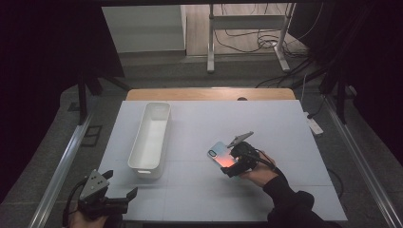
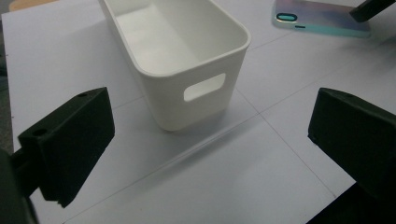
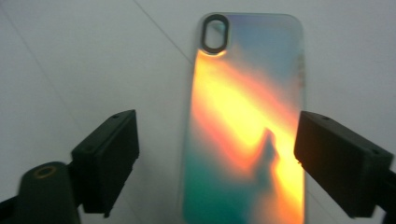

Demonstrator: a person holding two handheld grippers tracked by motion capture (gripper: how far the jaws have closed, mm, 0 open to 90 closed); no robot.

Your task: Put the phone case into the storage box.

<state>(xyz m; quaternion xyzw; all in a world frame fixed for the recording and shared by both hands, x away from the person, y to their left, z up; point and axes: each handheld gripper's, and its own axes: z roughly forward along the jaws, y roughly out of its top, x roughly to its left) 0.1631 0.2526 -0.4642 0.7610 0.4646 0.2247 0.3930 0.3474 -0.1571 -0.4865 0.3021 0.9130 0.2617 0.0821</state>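
An iridescent phone case [image 1: 217,153] lies flat on the white table, camera cutout pointing away from the hand. In the right gripper view the phone case [image 3: 243,116] glows orange and teal between the jaws of my right gripper [image 3: 217,154], which stands open around its lower half; the left pad is well clear of its edge. From above, the right gripper [image 1: 229,164] sits over the case's near end. My left gripper [image 1: 121,184] is open and holds nothing at the table's near left corner. Its own view has the left gripper [image 2: 210,140] facing a white bin [image 2: 187,107].
The long white bin [image 1: 138,137] stands empty left of centre, its handle cutout toward me. The white table cover [image 1: 275,123] ends at a wooden edge [image 1: 190,93] at the back. Metal rails run along both sides of the table, and cables lie on the floor beyond.
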